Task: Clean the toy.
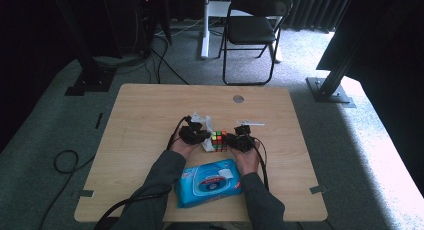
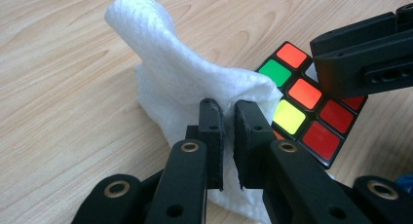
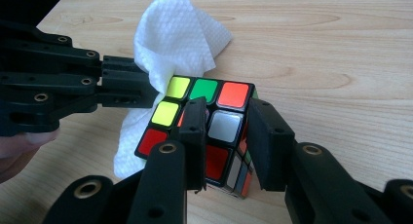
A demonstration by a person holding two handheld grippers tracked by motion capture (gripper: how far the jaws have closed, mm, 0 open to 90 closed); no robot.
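A colour-tiled puzzle cube point(image 1: 218, 140) stands on the wooden table between both grippers. My right gripper point(image 3: 227, 109) is shut on the cube point(image 3: 204, 90), one jaw on its top face and the other on its right side. A white wipe point(image 2: 185, 83) lies crumpled against the cube's point(image 2: 307, 102) left side, one corner standing up. My left gripper point(image 2: 229, 107) is shut on a fold of the wipe point(image 3: 180, 34), pressing it at the cube's edge. From above, the left gripper point(image 1: 204, 138) and right gripper point(image 1: 231, 141) flank the cube.
A blue pack of wet wipes point(image 1: 210, 182) lies near the front edge between the person's forearms. A small white strip point(image 1: 250, 123) lies behind the right gripper. A round grommet point(image 1: 238, 98) sits at the table's far edge; a folding chair point(image 1: 252, 30) stands beyond.
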